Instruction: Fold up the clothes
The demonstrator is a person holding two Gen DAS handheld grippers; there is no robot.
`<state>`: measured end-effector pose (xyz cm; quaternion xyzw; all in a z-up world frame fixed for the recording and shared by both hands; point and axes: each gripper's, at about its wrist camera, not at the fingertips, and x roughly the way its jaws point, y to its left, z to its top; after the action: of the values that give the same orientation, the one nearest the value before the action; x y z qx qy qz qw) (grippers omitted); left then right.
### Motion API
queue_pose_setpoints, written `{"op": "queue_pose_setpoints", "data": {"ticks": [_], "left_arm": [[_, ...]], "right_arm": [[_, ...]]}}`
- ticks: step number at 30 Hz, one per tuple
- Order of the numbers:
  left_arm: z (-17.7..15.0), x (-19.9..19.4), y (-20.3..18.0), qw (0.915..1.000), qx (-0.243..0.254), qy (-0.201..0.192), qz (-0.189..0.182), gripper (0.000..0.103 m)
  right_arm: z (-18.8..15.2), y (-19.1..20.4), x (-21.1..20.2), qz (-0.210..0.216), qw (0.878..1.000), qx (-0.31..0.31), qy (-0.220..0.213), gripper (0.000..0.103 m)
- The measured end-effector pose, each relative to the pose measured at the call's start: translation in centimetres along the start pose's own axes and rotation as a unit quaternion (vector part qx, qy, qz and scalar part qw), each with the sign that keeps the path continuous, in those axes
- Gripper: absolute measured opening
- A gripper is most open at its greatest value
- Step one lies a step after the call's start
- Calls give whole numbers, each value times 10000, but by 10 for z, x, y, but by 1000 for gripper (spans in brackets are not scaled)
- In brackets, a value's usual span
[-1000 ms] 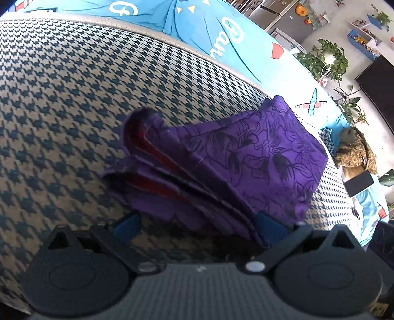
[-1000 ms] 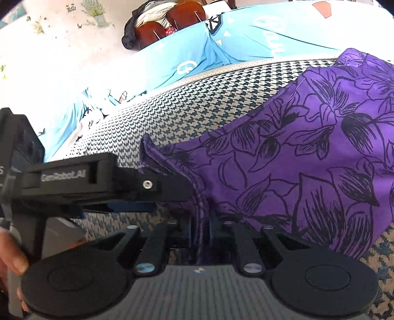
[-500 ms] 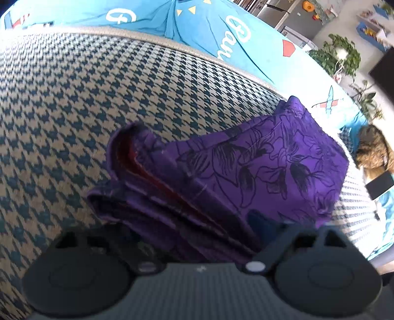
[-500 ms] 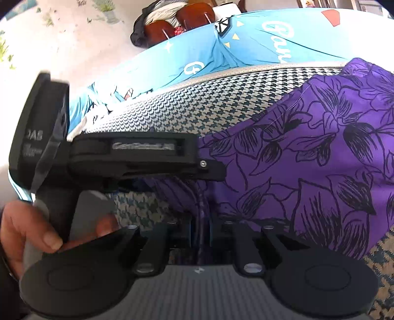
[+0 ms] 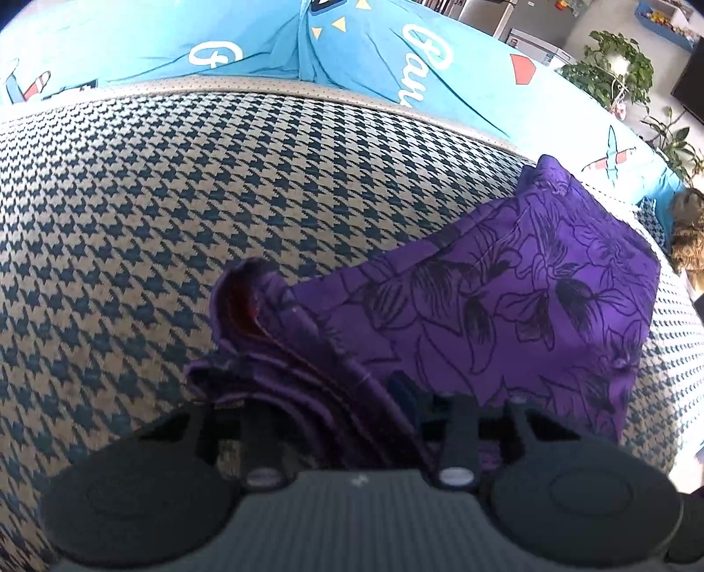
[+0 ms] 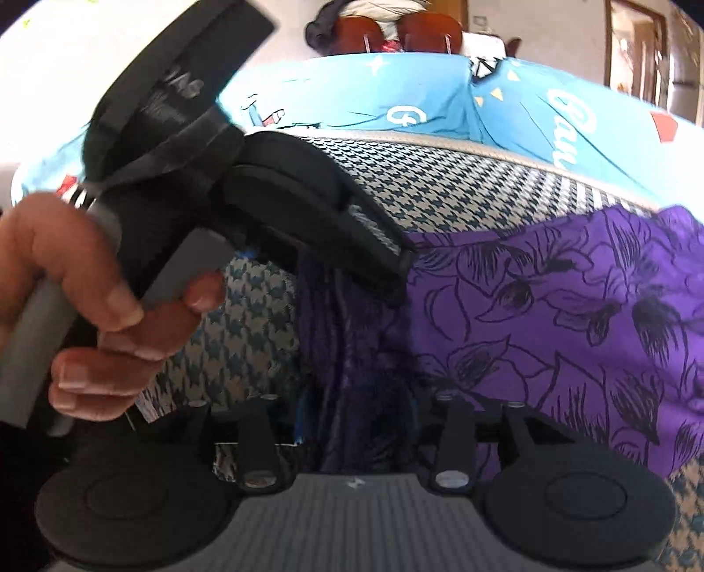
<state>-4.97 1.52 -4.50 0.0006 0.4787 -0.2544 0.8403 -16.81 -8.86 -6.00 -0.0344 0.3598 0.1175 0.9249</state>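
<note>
A purple floral garment (image 5: 506,299), folded into several layers with a red lining showing at its left end, lies on a houndstooth cushion (image 5: 176,198). My left gripper (image 5: 325,396) has its fingers drawn in on the layered near edge, and a blue pad (image 5: 400,391) presses the cloth. In the right wrist view the garment (image 6: 550,308) fills the right side. There my right gripper (image 6: 356,418) has its fingers apart, with the dark folded edge lying between them. A hand (image 6: 88,286) holds the left gripper (image 6: 387,273), whose tip rests on the same edge.
A blue printed sheet (image 5: 352,53) covers the bed behind the cushion (image 6: 418,185). Potted plants (image 5: 616,66) and a patterned brown bundle (image 5: 691,233) stand off to the far right. Brown chair backs (image 6: 383,26) show beyond the bed.
My left gripper moved onto the garment's layered edge and its fingers came in from wide open. My right gripper's fingers have spread from tightly shut. The hand and left gripper came closer to the right camera.
</note>
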Motion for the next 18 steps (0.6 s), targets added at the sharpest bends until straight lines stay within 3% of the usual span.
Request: {"op": "queue_pose_setpoints", "data": {"ticks": [1,2,5,7,12,18], "left_arm": [[0,0,-1,10000,46,-13,37,28],[0,0,-2,9999,78,-29,65,27],[0,-2,-4,9997,160,-124,142,17],[0,-5,-5,9993,230,-216,209,12],[8,-25,-9,9959,520,-658,348,11],[41,-45,12,9918,708,-929,510,11]], "right_arm": [[0,2,1,-66,9999,-82,-23,36],[-1,3,3,-156,9998,-123,-43,25],[1,3,5,-204,9997,-86,-72,14],[3,4,5,-170,9998,-73,-108,13],[16,8,0,27,9993,18,-382,13],[55,15,16,495,9957,323,-718,13]]}}
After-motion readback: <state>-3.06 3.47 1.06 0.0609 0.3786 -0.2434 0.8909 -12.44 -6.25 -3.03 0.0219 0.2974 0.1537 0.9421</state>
